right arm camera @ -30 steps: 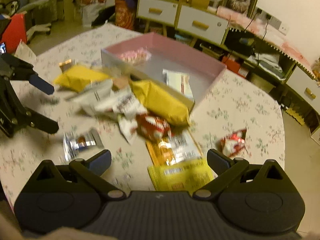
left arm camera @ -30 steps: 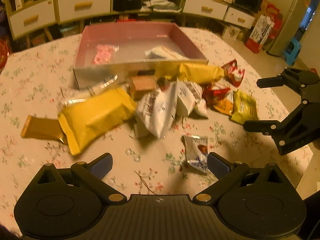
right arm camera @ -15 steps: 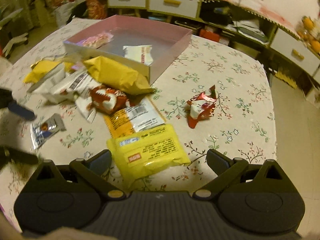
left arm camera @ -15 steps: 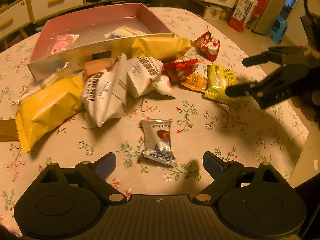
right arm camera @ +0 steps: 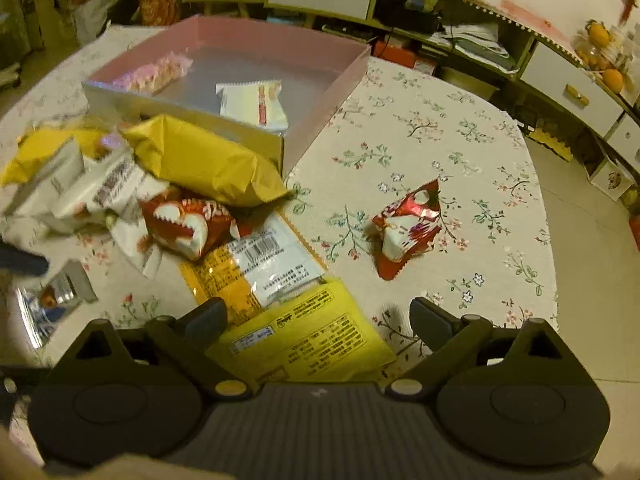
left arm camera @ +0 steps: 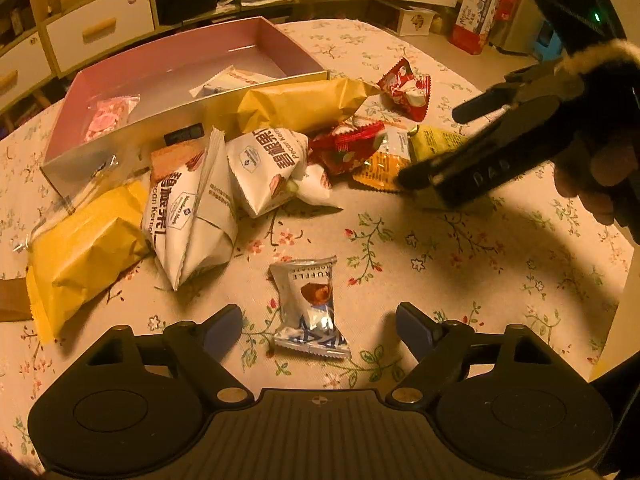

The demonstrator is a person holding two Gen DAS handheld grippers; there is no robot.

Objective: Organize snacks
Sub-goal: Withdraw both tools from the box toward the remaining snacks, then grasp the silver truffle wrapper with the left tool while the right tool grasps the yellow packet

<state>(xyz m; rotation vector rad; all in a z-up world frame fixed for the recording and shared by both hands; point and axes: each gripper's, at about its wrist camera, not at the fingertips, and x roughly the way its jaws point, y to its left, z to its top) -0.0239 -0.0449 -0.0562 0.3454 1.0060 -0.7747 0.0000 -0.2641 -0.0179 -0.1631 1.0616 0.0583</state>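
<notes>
Both hand-held grippers gape empty: left hand-held gripper (left arm camera: 318, 330) straddles light, crinkly, slippery silver truffle packet (left arm camera: 308, 308); pinch mid-body.

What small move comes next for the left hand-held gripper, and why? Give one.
Probably lower the left hand-held gripper and close on the silver truffle packet. Its jaws are open, the packet lies alone between them on the tablecloth, and the pink box has room.

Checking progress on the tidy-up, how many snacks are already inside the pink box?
2: a pink packet at the box's left end, a white packet near its middle. The near wall could hide more.
</notes>
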